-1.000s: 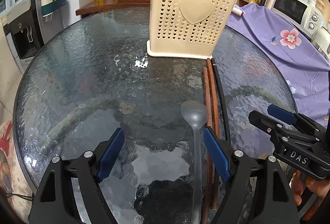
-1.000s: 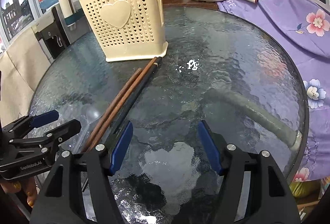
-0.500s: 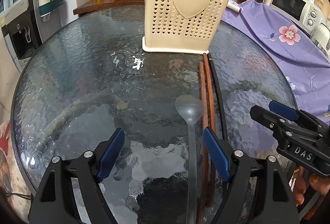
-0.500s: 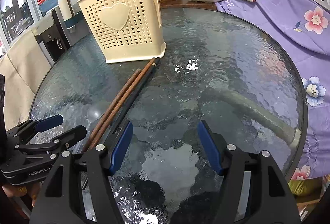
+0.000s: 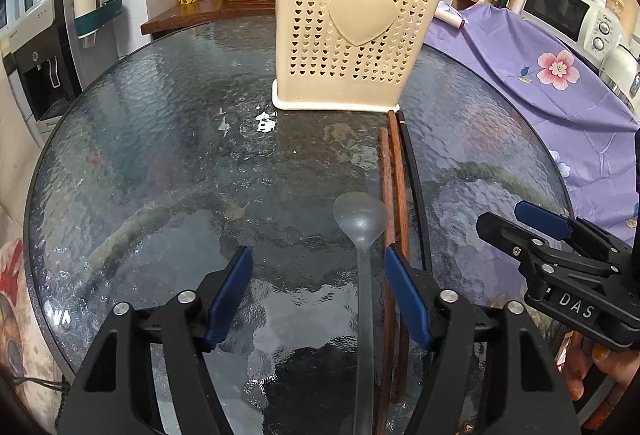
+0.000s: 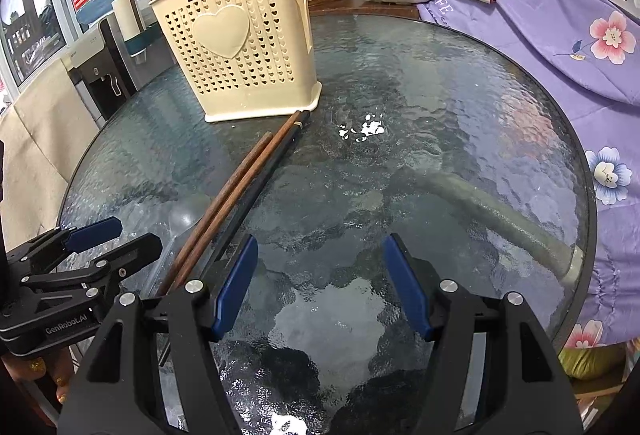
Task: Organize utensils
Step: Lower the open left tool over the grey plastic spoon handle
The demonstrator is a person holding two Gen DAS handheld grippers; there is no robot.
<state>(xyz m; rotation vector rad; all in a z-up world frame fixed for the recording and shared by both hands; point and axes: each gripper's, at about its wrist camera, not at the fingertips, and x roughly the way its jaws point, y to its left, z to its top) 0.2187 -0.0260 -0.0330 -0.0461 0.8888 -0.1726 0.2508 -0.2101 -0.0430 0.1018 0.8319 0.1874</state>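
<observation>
Loosely, closing left claw [image 5: 316, 291] straddles translucent grey spoon [image 5: 362, 235]; right claw [image 6: 320, 283] gapes empty.

Long brown and black chopsticks [image 6: 244, 191] are laid on the round textured glass table [image 6: 460, 139], their far tips touching the cream perforated plastic utensil holder [image 6: 240, 47].

Left tool [image 5: 316, 295] angled down over the worktop [image 5: 160, 155], jaws closing, blue pads [image 5: 228, 291] touching nothing. Right tool [image 6: 320, 287] pitched down likewise (just beside the left), jaws parted wide and gripping nothing. Fingers [image 5: 600, 363] with painted nails wrapped beneath the right tool.
</observation>
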